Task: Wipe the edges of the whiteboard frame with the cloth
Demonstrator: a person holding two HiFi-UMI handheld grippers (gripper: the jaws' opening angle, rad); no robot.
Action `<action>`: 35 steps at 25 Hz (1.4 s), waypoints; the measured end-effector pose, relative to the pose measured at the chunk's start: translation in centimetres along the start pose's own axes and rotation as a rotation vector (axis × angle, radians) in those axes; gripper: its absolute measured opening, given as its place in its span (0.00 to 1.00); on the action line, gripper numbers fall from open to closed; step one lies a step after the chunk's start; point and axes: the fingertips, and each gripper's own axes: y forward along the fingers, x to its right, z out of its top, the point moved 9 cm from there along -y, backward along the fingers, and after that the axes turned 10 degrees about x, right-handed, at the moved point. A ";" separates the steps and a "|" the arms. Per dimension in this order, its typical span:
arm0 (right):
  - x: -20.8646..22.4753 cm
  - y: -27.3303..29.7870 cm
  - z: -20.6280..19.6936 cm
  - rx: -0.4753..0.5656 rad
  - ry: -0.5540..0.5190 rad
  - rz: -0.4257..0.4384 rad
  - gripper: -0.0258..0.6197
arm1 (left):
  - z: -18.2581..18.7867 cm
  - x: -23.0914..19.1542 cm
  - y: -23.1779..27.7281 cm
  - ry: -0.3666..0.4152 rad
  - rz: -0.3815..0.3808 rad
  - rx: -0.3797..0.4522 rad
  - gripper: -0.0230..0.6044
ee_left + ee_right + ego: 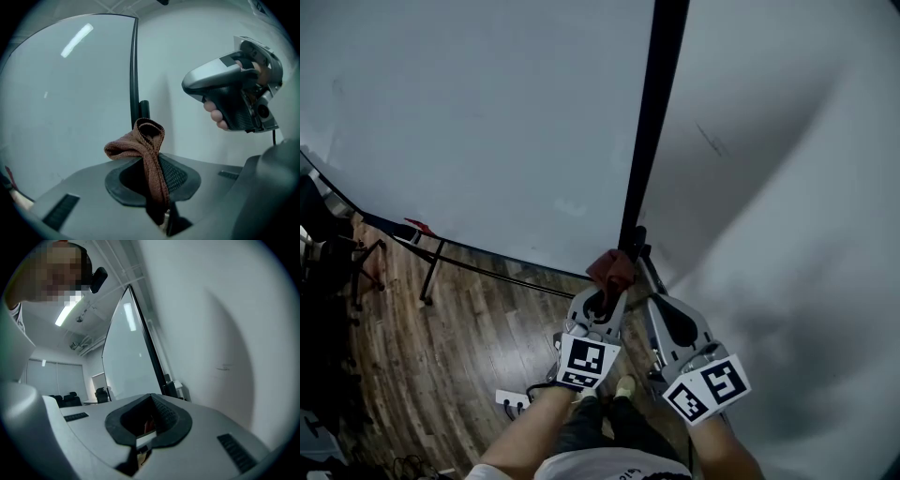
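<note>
No word, number or brand name can be read in any view. The only printed signs are black-and-white square markers. In the head view the left claw (602, 298) carries the left white marker cube (588, 362) at about 6 o'clock. The right claw (649, 281) carries the right white marker cube (707, 389) at about 5 o'clock. These markers are block patterns, not letters. The dark print on the person's white shirt (581, 467) is too small to read.

The left tongs (607, 287) hold a brown cloth (611, 267) against what seems the whiteboard's black frame (652, 122).
</note>
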 end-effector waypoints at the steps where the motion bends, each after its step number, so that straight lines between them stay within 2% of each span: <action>1: 0.0 0.3 0.2 0.000 0.000 0.000 0.04 | 0.3 -0.3 0.3 0.002 -0.005 0.002 0.15; 6: 0.5 2.8 2.0 0.003 0.000 0.006 0.04 | 2.4 -2.2 2.3 0.025 -0.023 0.024 0.15; 21: -0.5 1.8 6.3 0.079 -0.036 0.049 0.04 | 10.2 -1.1 0.7 0.103 -0.025 0.124 0.15; 35: -2.1 3.7 13.8 0.166 -0.126 0.128 0.04 | 21.2 -2.6 1.4 0.135 -0.049 0.250 0.15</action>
